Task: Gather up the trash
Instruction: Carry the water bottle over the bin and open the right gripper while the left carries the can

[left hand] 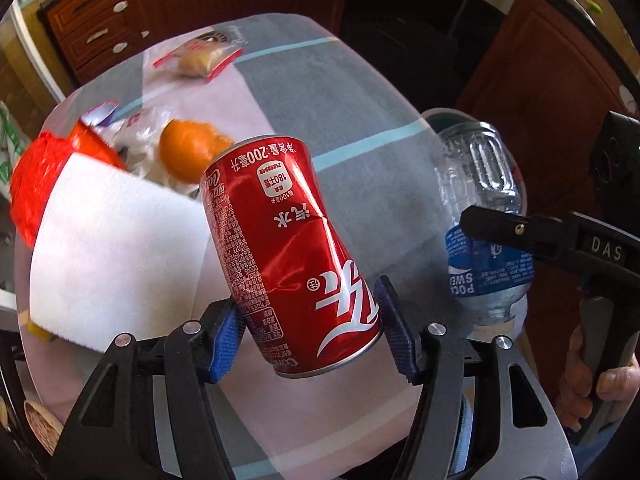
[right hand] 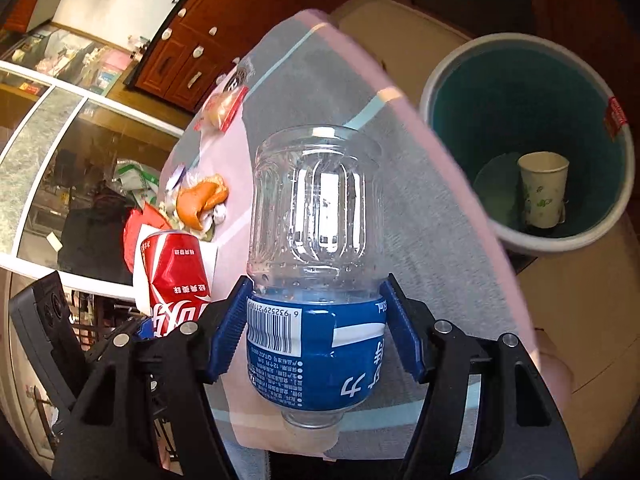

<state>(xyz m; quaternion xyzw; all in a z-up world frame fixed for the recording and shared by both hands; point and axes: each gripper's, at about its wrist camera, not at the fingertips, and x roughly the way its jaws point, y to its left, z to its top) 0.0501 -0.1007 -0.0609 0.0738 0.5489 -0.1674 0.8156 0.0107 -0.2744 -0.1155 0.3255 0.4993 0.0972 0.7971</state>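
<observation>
While my left hand-held gripper (left hand: 312, 332) clamps the can (left hand: 288, 256) and my right hand-held gripper (right hand: 316, 332) clamps the bottle (right hand: 316, 264), the bin (right hand: 440, 92) lies far right, nearer my right hand, beyond the worktop (right hand: 420, 208).

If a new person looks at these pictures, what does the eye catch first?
First, the dented red can clamped in the left gripper, and the clear bottle with a blue label held neck-down in the right gripper. Then the bin right of the table, with a paper cup inside.
</observation>
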